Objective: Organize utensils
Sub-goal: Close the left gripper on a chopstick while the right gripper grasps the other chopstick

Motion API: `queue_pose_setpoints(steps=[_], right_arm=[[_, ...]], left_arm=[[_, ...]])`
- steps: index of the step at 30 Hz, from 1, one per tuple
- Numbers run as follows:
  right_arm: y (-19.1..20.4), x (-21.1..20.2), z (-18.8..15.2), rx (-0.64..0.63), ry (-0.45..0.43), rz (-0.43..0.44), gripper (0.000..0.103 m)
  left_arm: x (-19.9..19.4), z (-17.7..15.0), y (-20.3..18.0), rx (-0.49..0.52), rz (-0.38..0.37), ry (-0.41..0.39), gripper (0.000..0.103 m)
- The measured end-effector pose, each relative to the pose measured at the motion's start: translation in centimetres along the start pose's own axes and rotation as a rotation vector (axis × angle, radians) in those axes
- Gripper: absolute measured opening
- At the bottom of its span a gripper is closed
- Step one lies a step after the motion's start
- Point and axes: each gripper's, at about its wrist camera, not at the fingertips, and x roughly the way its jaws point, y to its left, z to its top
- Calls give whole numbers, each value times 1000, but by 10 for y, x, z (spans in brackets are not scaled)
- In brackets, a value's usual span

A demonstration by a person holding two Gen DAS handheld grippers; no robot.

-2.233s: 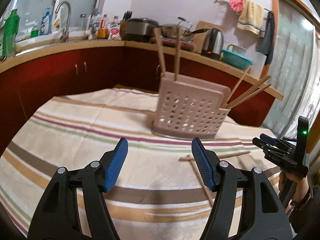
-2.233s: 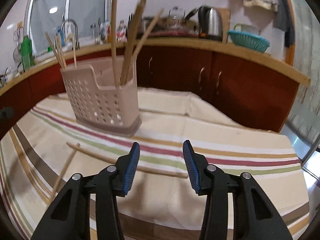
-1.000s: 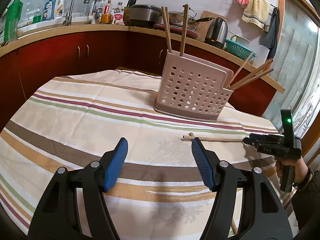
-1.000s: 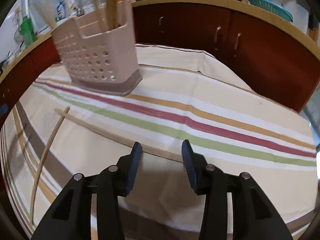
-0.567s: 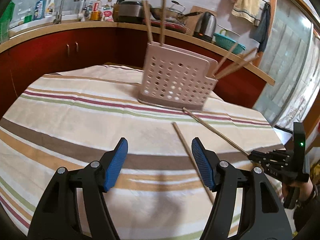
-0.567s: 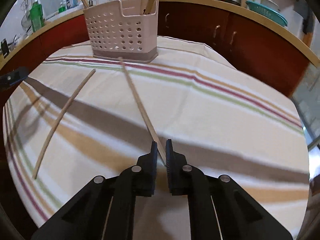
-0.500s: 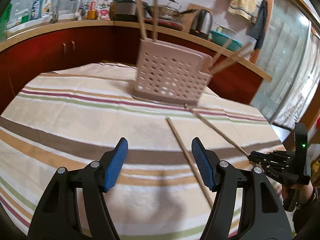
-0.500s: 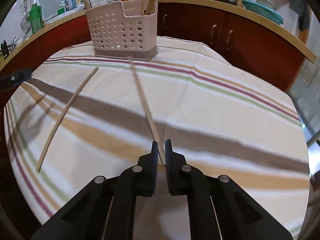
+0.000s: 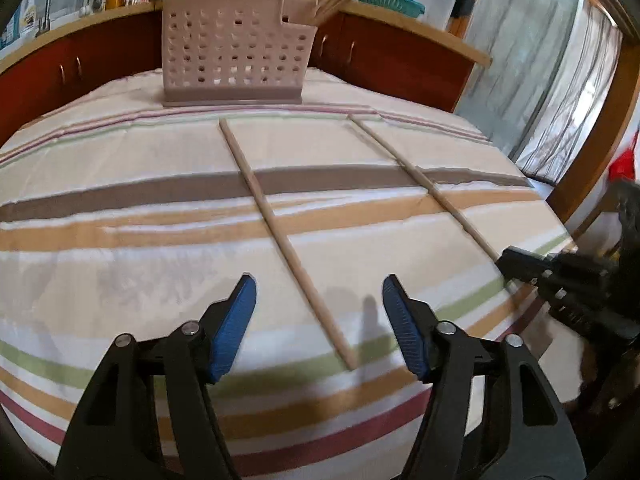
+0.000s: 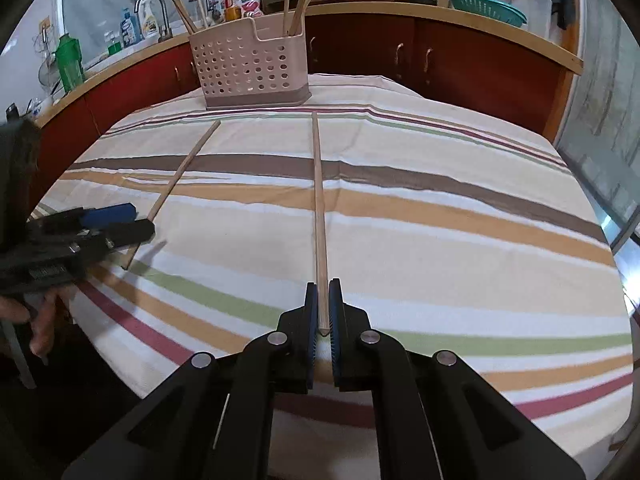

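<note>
Since the earlier frames, the right gripper (image 10: 323, 312) had closed on the near end of one chopstick (image 10: 317, 200) and swung it to point at the holder. The left gripper (image 9: 316, 312) had come lower, its jaws narrowing but not touching the second chopstick (image 9: 280, 232) lying between them on the striped tablecloth (image 10: 460, 220). Farther away stood the perforated utensil holder (image 9: 232, 52) with more chopsticks upright in it.
</note>
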Motion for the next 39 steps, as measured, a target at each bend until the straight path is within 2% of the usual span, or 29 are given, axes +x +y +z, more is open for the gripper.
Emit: queue_pose_setpoints(steps=[2,6,7,10,13,16,19,21,24,25,27,32,36,39], right_arm=[[3,-1,0,7,-9,3,6],[11,-2,1,20,-30,24,6],[15,-1,2,18,-36,29,6],[23,2,3,20,-44,37,6],[28,3,4,26,-43,39,6],[29,2,4,30,-45,34,6],[30,2,2,35,-43,28,6],[30,2,0,39,-40,27,6],[32,1,-1,42,-45,28,6],[32,0,-1,43,-47,29,6],[33,-1,-2,45,-54,34,6],[37,-2,-4,40,-71,49,6],[38,0,-6,48,-77,64,6],[38,2,-10,60,-73,67,7]], left_arm=[[-3,-1,4,21,22,8,56],[-9,-3,23,2,57,8,40],[-11,-3,28,-4,67,8,39],[-17,-3,40,-61,75,10,39],[-20,-1,36,-102,9,0,43],[-16,2,21,-85,-31,-9,56],[-9,2,6,-59,-58,-5,61],[-2,-2,-5,-16,-43,3,61],[-4,-8,-10,62,10,-4,58],[-6,-10,-6,70,25,-6,50],[-11,-12,5,84,62,-3,44],[-22,-14,39,25,145,3,43],[-27,-16,46,-9,129,-6,43],[-26,-18,36,39,98,-11,42]])
